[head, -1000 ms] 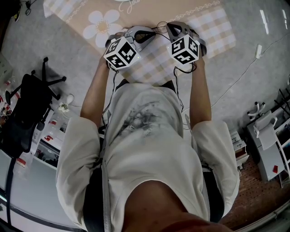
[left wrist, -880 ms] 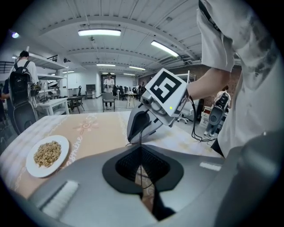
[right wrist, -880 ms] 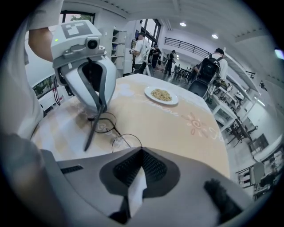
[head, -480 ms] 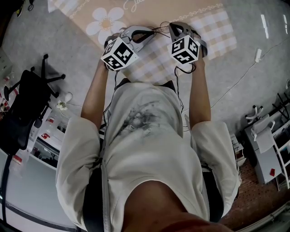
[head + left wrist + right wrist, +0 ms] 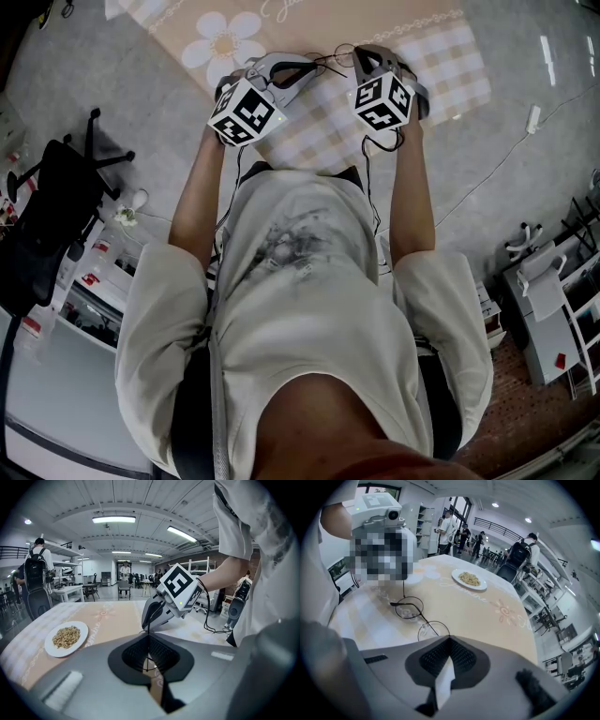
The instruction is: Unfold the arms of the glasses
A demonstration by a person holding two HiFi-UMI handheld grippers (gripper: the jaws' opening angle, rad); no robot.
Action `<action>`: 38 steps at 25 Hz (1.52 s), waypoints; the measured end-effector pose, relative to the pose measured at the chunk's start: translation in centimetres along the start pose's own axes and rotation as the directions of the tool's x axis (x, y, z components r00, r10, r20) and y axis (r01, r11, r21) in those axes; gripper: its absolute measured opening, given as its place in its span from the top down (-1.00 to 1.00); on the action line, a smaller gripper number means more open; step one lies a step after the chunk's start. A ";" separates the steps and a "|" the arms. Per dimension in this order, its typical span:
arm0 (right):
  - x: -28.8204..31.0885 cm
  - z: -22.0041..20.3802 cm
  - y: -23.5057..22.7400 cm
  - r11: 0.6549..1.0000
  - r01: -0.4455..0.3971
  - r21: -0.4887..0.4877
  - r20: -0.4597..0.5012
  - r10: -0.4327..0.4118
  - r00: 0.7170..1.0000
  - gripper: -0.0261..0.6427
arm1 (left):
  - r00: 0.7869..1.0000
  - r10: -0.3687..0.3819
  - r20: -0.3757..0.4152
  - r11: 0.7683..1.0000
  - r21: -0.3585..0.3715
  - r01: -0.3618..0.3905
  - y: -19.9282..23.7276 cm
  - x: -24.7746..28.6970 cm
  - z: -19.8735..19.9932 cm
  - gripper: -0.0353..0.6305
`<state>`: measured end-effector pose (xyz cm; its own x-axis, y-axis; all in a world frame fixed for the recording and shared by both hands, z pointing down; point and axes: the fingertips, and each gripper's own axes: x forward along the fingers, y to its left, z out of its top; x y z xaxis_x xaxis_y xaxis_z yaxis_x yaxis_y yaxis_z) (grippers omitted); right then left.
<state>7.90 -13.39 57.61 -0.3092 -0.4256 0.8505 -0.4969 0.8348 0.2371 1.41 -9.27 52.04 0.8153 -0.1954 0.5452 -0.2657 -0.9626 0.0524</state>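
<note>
though moved only a little up and away since a second ago, clamps with the left gripper [image 5: 149, 641] one thin arm [image 5: 149, 629], and with the right gripper [image 5: 449, 641], jaws equally pressed together, seems to pinch the near end of the glasses [image 5: 423, 617], low over the checked cloth [image 5: 361, 616] between both. looks like only the start of the unfolding; needs a slow swing outward, so as not to bend the wire.
</note>
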 end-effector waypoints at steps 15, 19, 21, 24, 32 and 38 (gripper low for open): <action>-0.1 -0.1 0.1 0.999 0.036 0.007 -0.020 -0.036 0.999 0.88 | 0.997 0.074 0.010 0.996 -0.040 -0.074 0.8 -1.8 -0.7 0.87; 0.0 -0.1 0.0 0.999 0.043 0.012 -0.020 -0.042 0.999 0.87 | 0.996 0.084 0.012 0.995 -0.052 -0.083 0.9 -2.0 -1.0 0.87; -0.1 -0.1 0.0 0.999 0.048 0.018 -0.019 -0.048 0.999 0.87 | 0.996 0.089 0.015 0.994 -0.058 -0.088 1.0 -2.1 -1.0 0.87; -0.1 -0.1 0.1 0.998 0.055 0.021 -0.018 -0.054 0.998 0.87 | 0.995 0.095 0.011 0.993 -0.074 -0.094 1.0 -2.2 -1.5 0.87; -0.3 -0.1 0.2 0.998 0.062 0.026 -0.017 -0.061 0.998 0.87 | 0.993 0.114 0.009 0.989 -0.097 -0.112 1.5 -2.5 -2.1 0.87; -0.6 -0.6 0.3 0.996 0.075 0.048 -0.021 -0.074 0.997 0.87 | 0.991 0.129 0.026 0.984 -0.128 -0.125 2.1 -3.2 -2.2 0.88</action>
<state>8.41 -12.64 57.48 -0.2542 -0.4791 0.8402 -0.5567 0.7828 0.2779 -2.85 -10.22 52.24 0.7873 -0.3229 0.5252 -0.4291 -0.8987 0.0909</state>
